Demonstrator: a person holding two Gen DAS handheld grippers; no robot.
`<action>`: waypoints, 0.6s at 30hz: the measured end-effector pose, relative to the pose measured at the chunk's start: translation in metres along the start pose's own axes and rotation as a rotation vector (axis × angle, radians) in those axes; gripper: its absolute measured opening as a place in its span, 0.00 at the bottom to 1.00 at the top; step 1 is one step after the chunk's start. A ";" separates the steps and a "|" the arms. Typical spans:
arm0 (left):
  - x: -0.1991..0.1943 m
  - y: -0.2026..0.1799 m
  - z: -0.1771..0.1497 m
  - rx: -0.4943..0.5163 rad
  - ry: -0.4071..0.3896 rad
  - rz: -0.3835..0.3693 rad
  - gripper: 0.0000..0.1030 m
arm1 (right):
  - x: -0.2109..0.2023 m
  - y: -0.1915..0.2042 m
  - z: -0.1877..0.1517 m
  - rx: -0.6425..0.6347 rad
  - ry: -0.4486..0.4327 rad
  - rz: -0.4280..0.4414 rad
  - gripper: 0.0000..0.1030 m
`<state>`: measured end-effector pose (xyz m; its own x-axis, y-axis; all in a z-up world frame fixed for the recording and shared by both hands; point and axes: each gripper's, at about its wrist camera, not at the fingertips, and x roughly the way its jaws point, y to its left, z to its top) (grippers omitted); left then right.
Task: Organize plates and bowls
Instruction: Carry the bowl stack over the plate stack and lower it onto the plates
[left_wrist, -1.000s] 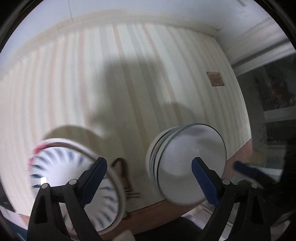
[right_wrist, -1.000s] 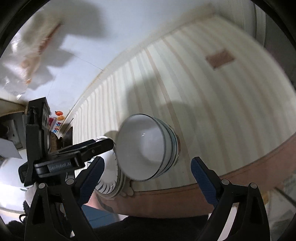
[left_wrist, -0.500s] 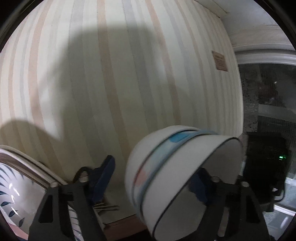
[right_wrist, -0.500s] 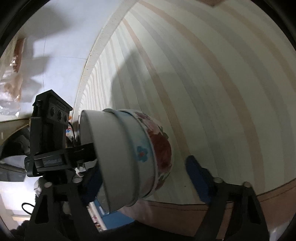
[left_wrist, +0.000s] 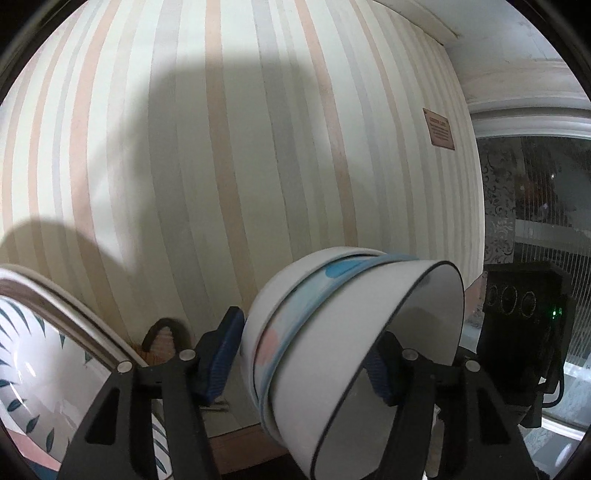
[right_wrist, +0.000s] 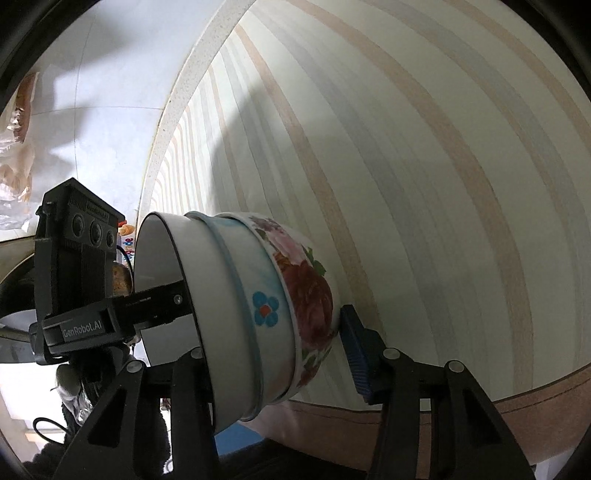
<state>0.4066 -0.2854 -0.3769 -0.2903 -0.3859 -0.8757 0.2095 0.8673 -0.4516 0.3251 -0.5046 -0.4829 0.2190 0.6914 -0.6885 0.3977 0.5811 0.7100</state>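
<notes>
Scene: a stack of nested bowls (left_wrist: 354, 354) lies tipped on its side on a striped cloth (left_wrist: 229, 155) covering the counter, seen from both wrist cameras

Risk: the stack looks likely to slip or come apart if lifted now; both grips bear on curved, glazed ceramic, and the bowls are only nested, so an inner one could slide out

Risk, second: a leaf-patterned plate (left_wrist: 44, 369) sits near left of the stack and could be knocked if the bowls swing that way

Left hand-held gripper (left_wrist: 306, 354): jaws have just been closing and stand about half spread, straddling the stack; one blue pad (left_wrist: 218, 362) is against the outer wall, the other inside the mouth of the top bowl

Right hand-held gripper (right_wrist: 273, 332): jaws have just been closing, about half spread; the blue pad (right_wrist: 354, 354) presses the flowered bowl (right_wrist: 306, 291) at the base of the stack, the other jaw hidden behind the rim

Grip: both appear to pinch the same stack from opposite sides
</notes>
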 end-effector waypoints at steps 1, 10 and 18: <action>-0.002 0.000 -0.001 -0.002 -0.001 0.003 0.57 | -0.001 0.000 0.000 0.002 -0.001 0.003 0.49; -0.028 0.001 -0.003 -0.016 -0.055 0.003 0.57 | -0.006 0.027 0.006 -0.047 0.020 0.005 0.48; -0.074 0.026 -0.014 -0.042 -0.123 0.000 0.57 | 0.000 0.078 0.007 -0.122 0.035 0.005 0.48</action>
<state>0.4207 -0.2301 -0.3212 -0.1731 -0.4195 -0.8911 0.1699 0.8785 -0.4465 0.3626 -0.4624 -0.4283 0.1888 0.7077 -0.6809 0.2845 0.6242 0.7276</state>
